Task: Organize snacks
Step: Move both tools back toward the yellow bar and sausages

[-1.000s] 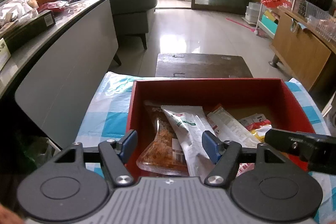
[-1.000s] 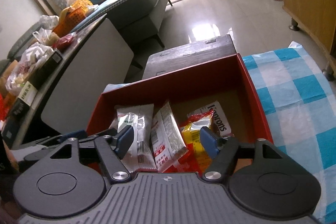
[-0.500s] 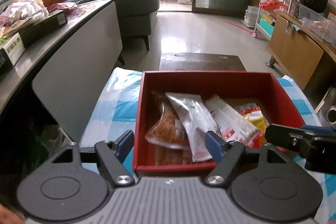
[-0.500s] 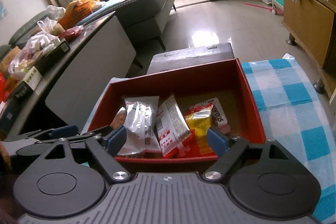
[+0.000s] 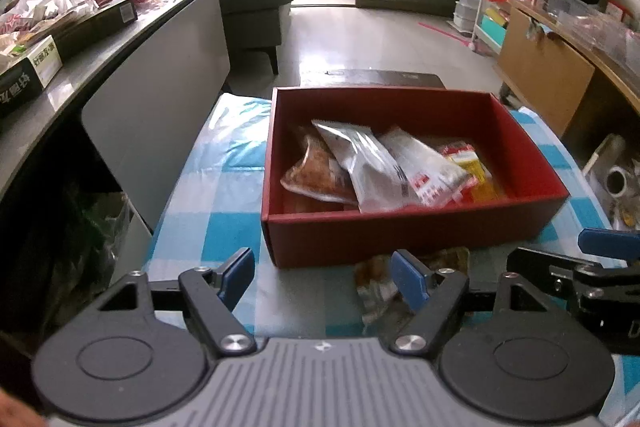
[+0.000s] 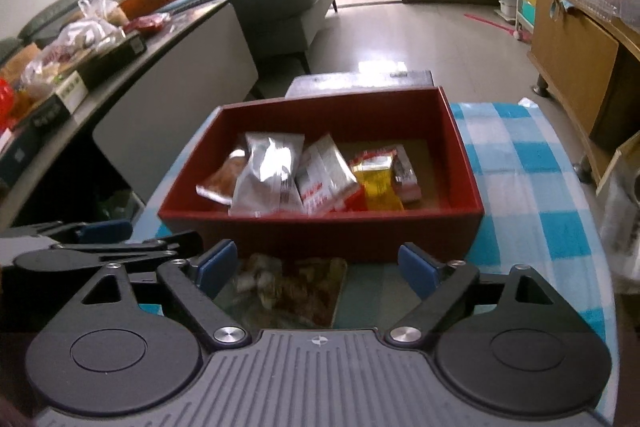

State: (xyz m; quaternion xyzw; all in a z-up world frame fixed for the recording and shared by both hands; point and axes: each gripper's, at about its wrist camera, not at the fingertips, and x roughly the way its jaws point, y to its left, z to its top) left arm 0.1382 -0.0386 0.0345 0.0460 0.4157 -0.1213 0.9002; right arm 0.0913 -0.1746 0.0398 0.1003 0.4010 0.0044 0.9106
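Note:
A red box [image 5: 400, 231] [image 6: 320, 231] stands on the blue-checked tablecloth [image 5: 224, 187] and holds several snack packets: a brown one [image 5: 316, 175], silver ones [image 6: 268, 175] and a yellow one [image 6: 378, 183]. A clear packet of brown snacks [image 6: 296, 287] lies on the cloth in front of the box; it also shows in the left wrist view [image 5: 380, 287]. My left gripper [image 5: 324, 273] is open and empty, short of the box's near wall. My right gripper [image 6: 316, 265] is open and empty, over the clear packet.
A grey counter [image 5: 100, 39] with boxes and bags runs along the left. A dark wooden stool [image 5: 372, 79] stands beyond the box. A wooden cabinet [image 6: 576, 51] stands at the right. The cloth's right edge [image 6: 592, 227] drops off near a bag.
Both grippers have pulled back from over the box toward me. The box's near wall and the clear packet in front of it have come into view.

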